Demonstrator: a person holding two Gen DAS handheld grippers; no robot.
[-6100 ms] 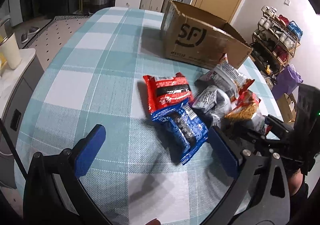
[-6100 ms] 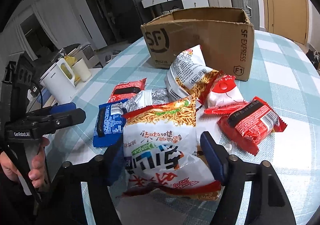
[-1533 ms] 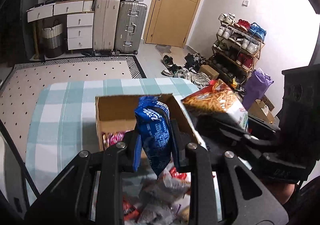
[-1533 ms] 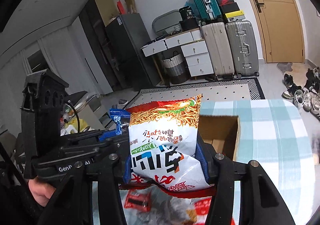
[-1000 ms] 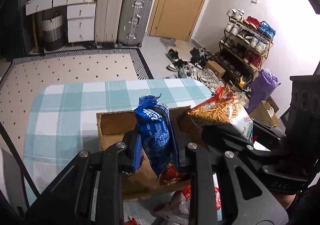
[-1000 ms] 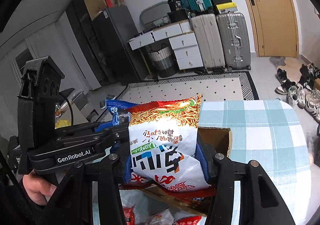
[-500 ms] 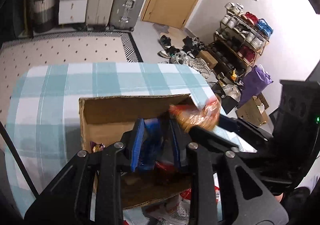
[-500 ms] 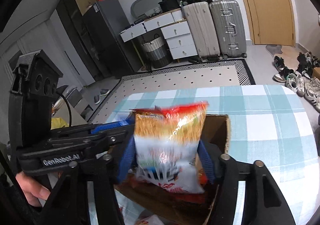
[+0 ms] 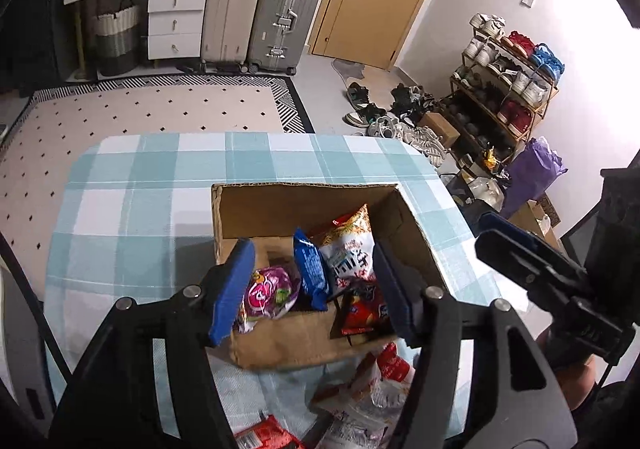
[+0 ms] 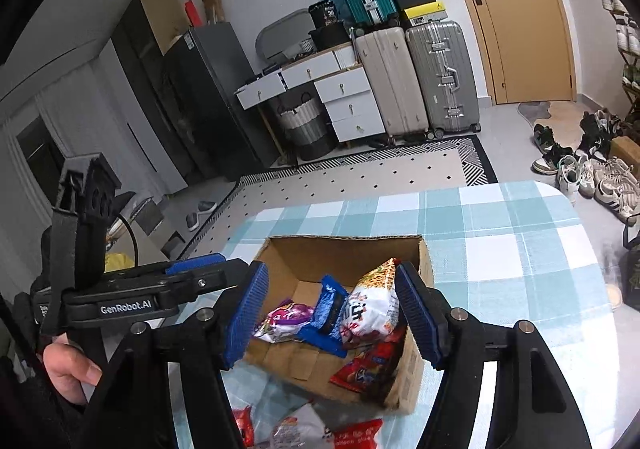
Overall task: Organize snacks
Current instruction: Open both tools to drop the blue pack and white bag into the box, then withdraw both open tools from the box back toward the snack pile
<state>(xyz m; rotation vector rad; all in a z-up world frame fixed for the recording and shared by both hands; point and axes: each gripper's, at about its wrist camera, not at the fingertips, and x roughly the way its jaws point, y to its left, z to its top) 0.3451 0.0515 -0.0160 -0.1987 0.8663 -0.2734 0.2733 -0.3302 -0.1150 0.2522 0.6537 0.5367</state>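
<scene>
An open cardboard box (image 9: pixel 304 345) (image 10: pixel 348 249) stands on the checked table. Inside lie a blue packet (image 9: pixel 312 273) (image 10: pixel 330 309), a white and orange noodle bag (image 9: pixel 348 245) (image 10: pixel 372 305), a purple packet (image 9: pixel 268 289) (image 10: pixel 284 317) and a red one (image 9: pixel 362 313). My left gripper (image 9: pixel 312 285) hangs over the box, its jaws opening, no pad touching a snack. My right gripper (image 10: pixel 332 313) is beside it above the box, jaws also opening, free of the noodle bag below.
More snack packets (image 9: pixel 360 389) (image 10: pixel 304 429) lie on the table in front of the box. The teal checked tablecloth (image 9: pixel 132 185) stretches behind and to the left. Suitcases (image 9: pixel 256 13), drawers and a shoe rack (image 9: pixel 508 89) stand beyond the table.
Both grippers carried their packets over the box and let go. The blue packet and the noodle bag have dropped into the box, and both pairs of jaws now stand apart.
</scene>
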